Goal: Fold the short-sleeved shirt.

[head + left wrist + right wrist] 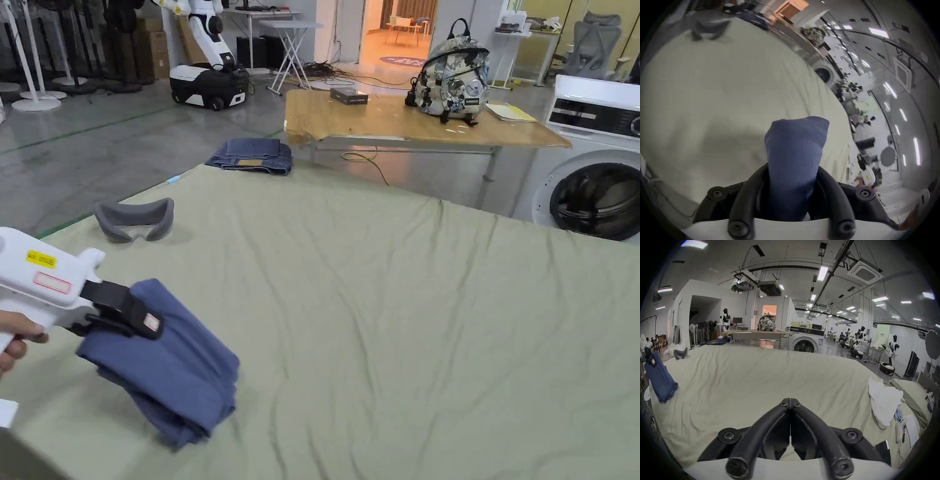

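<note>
Folded blue shirt (165, 369) hangs from the left gripper (134, 315) at the near left corner of the sheet (387, 325), its lower end brushing or just above the cloth; which, I cannot tell. In the left gripper view the jaws clench the shirt (794, 154) from both sides, with the bundle sticking out past them over the sheet (713, 89). A hand (14, 340) holds the gripper's white body from the left edge.

From the right gripper view, the right gripper (790, 401) has its jaws pressed together with nothing between them, low over the sheet (761, 378). The same view shows the shirt (660, 379) dangling from the left gripper (649, 358) far off at the sheet's left edge.

A grey pad (134, 219) lies on the sheet's far left part, beyond the shirt. Folded jeans (251, 156) rest past the sheet's far left corner. A white cloth (883, 400) sits bunched on the sheet's right side. Beyond the sheet stand a wooden table (375, 122) carrying a backpack (452, 78), and a washing machine (587, 169) to its right.
</note>
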`<state>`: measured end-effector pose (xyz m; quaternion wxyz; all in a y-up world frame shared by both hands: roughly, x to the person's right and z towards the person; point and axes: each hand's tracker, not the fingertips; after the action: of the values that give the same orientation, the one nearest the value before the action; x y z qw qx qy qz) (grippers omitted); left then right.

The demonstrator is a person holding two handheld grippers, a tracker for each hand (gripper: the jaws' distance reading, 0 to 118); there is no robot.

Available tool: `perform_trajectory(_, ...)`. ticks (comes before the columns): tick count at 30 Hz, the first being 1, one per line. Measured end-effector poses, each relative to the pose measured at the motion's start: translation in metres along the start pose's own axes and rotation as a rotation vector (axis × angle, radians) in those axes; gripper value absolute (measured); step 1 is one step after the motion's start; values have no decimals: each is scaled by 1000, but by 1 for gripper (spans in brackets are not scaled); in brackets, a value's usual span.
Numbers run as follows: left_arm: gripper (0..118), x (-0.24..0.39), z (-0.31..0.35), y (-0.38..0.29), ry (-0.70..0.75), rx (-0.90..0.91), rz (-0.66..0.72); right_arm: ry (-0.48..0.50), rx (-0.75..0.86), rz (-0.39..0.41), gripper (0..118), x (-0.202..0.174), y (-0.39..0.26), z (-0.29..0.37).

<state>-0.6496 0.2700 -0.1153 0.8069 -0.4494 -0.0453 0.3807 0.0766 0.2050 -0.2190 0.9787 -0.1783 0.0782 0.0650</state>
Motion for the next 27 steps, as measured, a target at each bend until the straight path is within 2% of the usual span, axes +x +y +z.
perform_trajectory(4,20,-11,28,2,95,23,32,-11,-26,-10,0,3,-8,-3)
perform_trajectory(10,22,-29,23,6,199,-4,86,-13,-51,-11,0,2,-14,-7)
perform_trajectory(11,27,-28,22,4,243,1,80,-13,-51,-10,0,2,-14,-7)
perform_trajectory(14,61,-43,26,23,363,30,24,-13,-48,-4,0,1,-13,-7)
perform_trajectory(15,67,-42,29,26,396,44,16,-13,-46,-3,0,1,-12,-8)
perform_trajectory(21,67,-36,40,25,485,162,62,-7,-45,-1,0,-2,-9,-9)
perform_trajectory(23,67,-31,30,22,513,150,24,-1,-45,-3,0,-4,-10,-9)
perform_trajectory(24,67,-61,29,41,524,148,11,0,-46,-3,0,-4,-11,-9)
perform_trajectory(27,65,-63,16,43,587,151,-59,6,-50,-3,0,-6,-12,-9)
